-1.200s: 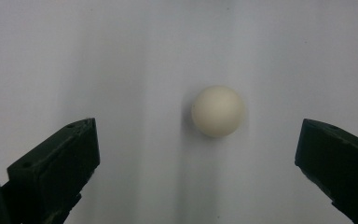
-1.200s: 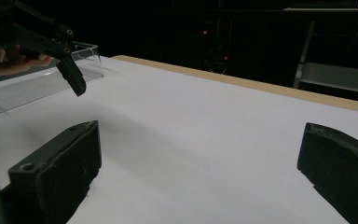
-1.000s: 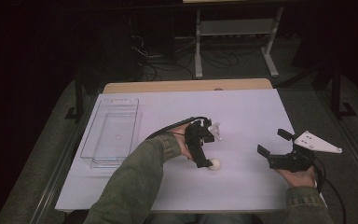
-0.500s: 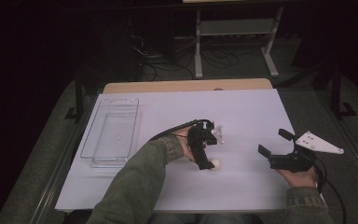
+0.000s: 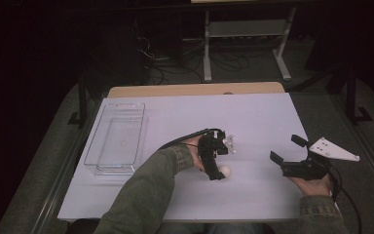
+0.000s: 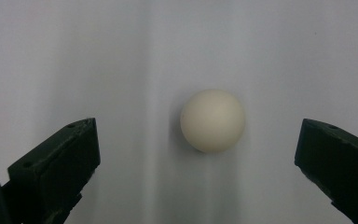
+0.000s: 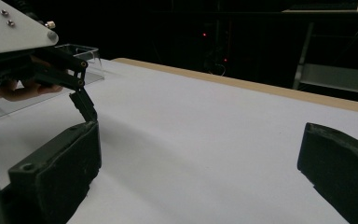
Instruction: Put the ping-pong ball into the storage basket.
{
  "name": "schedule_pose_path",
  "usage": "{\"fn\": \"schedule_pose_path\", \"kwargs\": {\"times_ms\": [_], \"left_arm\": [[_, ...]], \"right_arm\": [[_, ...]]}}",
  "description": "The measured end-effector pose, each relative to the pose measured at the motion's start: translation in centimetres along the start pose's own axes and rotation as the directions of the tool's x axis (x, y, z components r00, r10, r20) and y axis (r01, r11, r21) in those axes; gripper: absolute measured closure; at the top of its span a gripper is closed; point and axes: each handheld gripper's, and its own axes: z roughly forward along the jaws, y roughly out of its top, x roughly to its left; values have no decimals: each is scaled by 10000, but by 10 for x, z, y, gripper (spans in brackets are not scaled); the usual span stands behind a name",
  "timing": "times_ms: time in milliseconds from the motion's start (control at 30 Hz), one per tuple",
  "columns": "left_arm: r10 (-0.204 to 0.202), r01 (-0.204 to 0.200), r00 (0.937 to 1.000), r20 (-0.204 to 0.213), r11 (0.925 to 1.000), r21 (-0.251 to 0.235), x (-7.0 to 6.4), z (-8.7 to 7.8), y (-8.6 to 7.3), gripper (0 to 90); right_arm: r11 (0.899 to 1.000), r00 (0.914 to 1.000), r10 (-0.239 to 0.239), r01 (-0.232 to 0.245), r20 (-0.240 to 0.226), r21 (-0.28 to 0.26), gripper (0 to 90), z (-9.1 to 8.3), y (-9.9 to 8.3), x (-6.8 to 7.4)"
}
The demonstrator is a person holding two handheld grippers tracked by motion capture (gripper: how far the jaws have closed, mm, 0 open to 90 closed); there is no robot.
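Observation:
A small cream-white ball (image 5: pixel 224 171) lies on the white table (image 5: pixel 253 117) near its middle front. My left gripper (image 5: pixel 217 174) points down at the ball, tilted, with its jaws open. In the left gripper view the ball (image 6: pixel 213 120) rests on the table between the two wide-apart black jaws, touching neither, a little nearer the right one. My right gripper (image 5: pixel 286 148) hovers open to the right of the ball, well apart from it. In the right gripper view its jaws (image 7: pixel 200 149) stand wide with nothing between them, and the left gripper (image 7: pixel 72 84) shows at the upper left.
A clear plastic tray (image 5: pixel 117 136) stands empty at the table's left side; its corner (image 7: pixel 81 53) shows far off in the right gripper view. The table's wooden far edge (image 5: pixel 195 90) borders a dark floor with a metal stand (image 5: pixel 246 34).
My left gripper has shifted slightly right and down toward the ball. The ball and the right gripper have stayed in place.

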Motion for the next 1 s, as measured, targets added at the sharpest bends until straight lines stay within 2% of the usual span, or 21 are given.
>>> {"fn": "schedule_pose_path", "kwargs": {"times_ms": [167, 467, 1000], "left_arm": [[31, -32, 10000, 36, 9999, 124, -1, 6, 0, 0], [-177, 177, 9997, 160, 9998, -36, -2, 14, -5, 0], [-249, 252, 9995, 207, 9996, -162, -3, 23, -7, 0]], "right_arm": [[10000, 10000, 4, -4, 8, -5, 0, -1, 0, 0], [10000, 10000, -2, 1, 29, 6, 0, -1, 0, 0], [10000, 10000, 19, -19, 44, 31, 0, -1, -1, 0]]}}
